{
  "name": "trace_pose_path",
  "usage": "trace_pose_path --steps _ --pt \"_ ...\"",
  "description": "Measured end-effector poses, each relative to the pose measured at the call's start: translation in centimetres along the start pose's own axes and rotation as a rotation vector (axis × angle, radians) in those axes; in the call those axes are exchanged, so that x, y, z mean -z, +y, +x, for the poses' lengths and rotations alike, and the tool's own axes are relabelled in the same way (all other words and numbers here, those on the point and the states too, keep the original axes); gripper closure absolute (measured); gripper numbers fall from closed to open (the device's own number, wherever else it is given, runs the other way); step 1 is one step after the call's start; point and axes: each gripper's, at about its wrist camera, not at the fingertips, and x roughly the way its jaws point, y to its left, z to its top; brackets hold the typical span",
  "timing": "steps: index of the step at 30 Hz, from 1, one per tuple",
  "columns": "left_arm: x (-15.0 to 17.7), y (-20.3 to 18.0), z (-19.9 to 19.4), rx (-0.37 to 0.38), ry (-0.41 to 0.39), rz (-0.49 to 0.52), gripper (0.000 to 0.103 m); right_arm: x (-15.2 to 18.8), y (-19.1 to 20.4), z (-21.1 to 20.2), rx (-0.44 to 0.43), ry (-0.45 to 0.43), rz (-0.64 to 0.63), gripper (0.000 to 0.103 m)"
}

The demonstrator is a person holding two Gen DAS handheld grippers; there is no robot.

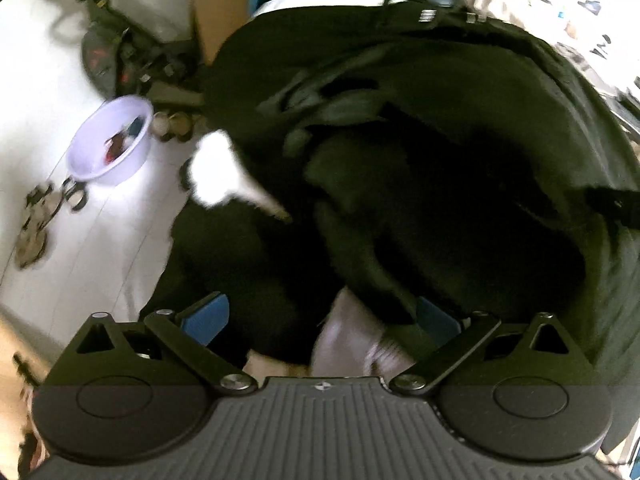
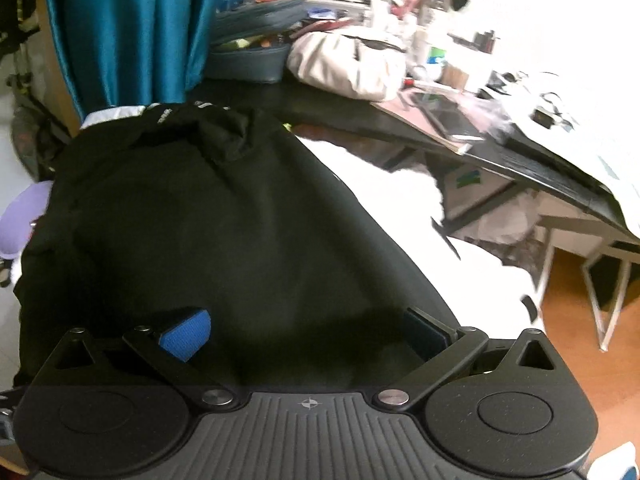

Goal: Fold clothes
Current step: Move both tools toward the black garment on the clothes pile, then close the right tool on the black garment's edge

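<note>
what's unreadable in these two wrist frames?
- Left wrist: black garment is motion-blurred; its type and fold state cannot be told.
- Left wrist: contents of the lavender bowl are blurred and too small.
- Right wrist: white print on the garment's far edge is illegible.
- Right wrist: desk clutter is overexposed and blurred.

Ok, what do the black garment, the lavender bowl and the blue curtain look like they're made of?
Black garment: soft matte fabric, probably cotton knit; it drapes and creases without shine. Lavender bowl: likely plastic, smooth, thin-walled and slightly translucent. Blue curtain: glossy, satin-like cloth, judging by bright highlights along its folds.
</note>
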Motion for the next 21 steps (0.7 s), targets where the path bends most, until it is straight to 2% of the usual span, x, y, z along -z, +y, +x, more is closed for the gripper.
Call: trace_pose_path --steps 3,6,10,12,14,15,16,17,18,19,20,21 --pt "-0.1 -1.2 2.3 0.010 0.032 0.020 0.001 -0.5 0.1 1.2 -0.067 -0.052 -0.093 0.001" --pt "-0.3 -1.9 3.3 0.005 0.009 0.020 0.000 -1.3 0.2 1.8 -0.130 -0.073 -0.154 0.001" --pt "-0.4 -1.4 3.9 0.032 0.021 0.011 0.000 -2.2 -0.3 2.4 -0.189 -0.065 -0.160 0.001" --pt "-0.3 -0.4 4.0 0.067 0.038 -0.035 0.000 -2.4 -0.5 2.3 -0.213 -0.066 -0.159 0.001" --pt "-0.3 0.7 3.8 0.094 0.059 -0.103 0.000 -2.8 -0.6 2.0 -0.236 -0.067 -0.169 0.012" --pt "-0.4 1.3 3.4 0.103 0.064 -0.136 0.001 -3.1 -0.8 1.6 -0.257 -0.079 -0.176 0.030" --pt "-0.5 1.8 3.0 0.107 0.063 -0.161 0.002 -3.5 -1.0 1.1 -0.270 -0.090 -0.181 0.041" --pt "-0.7 2.1 2.4 0.109 0.059 -0.179 0.002 -3.8 -1.4 0.5 -0.276 -0.102 -0.185 0.040" --pt "-0.9 2.4 1.9 0.111 0.050 -0.191 0.002 -4.3 -1.8 0.2 -0.263 -0.119 -0.186 0.028" --pt "-1.3 2.6 1.2 0.113 0.036 -0.199 0.002 -4.6 -2.5 0.1 -0.233 -0.134 -0.178 0.009" --pt "-1.7 2.8 0.5 0.116 0.015 -0.204 0.002 -4.9 -3.4 0.2 -0.200 -0.143 -0.164 0.005" --pt "-2.2 2.9 -0.2 0.120 -0.013 -0.208 0.001 -5.1 -4.2 0.4 -0.167 -0.153 -0.151 0.012"
